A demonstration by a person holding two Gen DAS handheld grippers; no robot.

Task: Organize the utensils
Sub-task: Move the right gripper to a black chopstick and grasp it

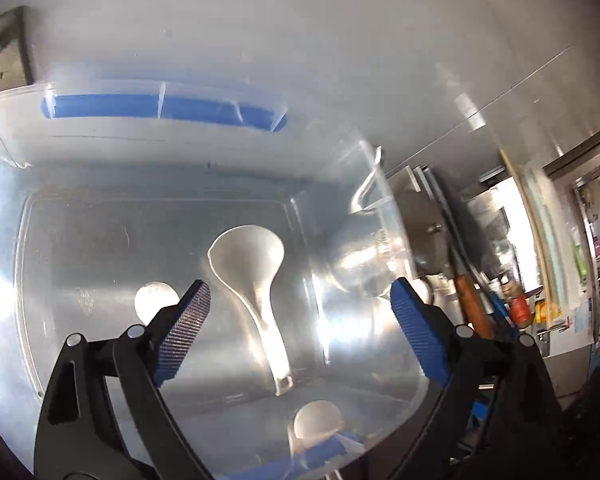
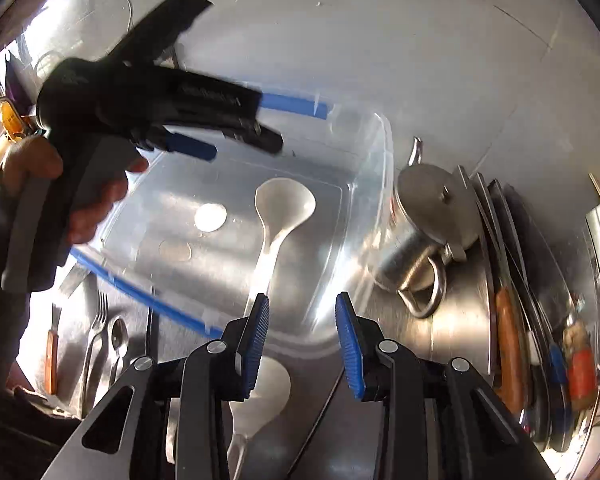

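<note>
Nearest in the right wrist view, my right gripper [image 2: 302,344] stands with its blue pads apart at a moderate gap and nothing between them. It sits low centre of the frame, just short of the near wall of the clear plastic bin [image 2: 374,168]. Directly under it, on the steel counter [image 2: 440,40], lies a second white spoon [image 2: 266,396], outside the bin. I judge this the next item to collect, which would explain why the jaws are held ready and empty above it.

At lower left of that frame, a fork [image 2: 96,332], a small metal spoon [image 2: 118,338] and a wooden-handled tool [image 2: 51,356] lie together on the counter, unsorted.

In the left wrist view, my left gripper [image 1: 300,332] is spread wide and empty over the bin's interior. The white rice paddle [image 1: 252,264] lies flat on the bin floor at frame centre, bowl toward the far wall, handle toward the camera, clear of both pads. Judged from its position, it is already deposited, which would account for the open jaws.

Beyond the bin's right wall stands a lidded metal pot [image 2: 428,216], with flat metal items and an orange-handled knife [image 2: 508,344] at the right edge. A blue strip [image 1: 160,108] runs along the bin's far rim.
</note>
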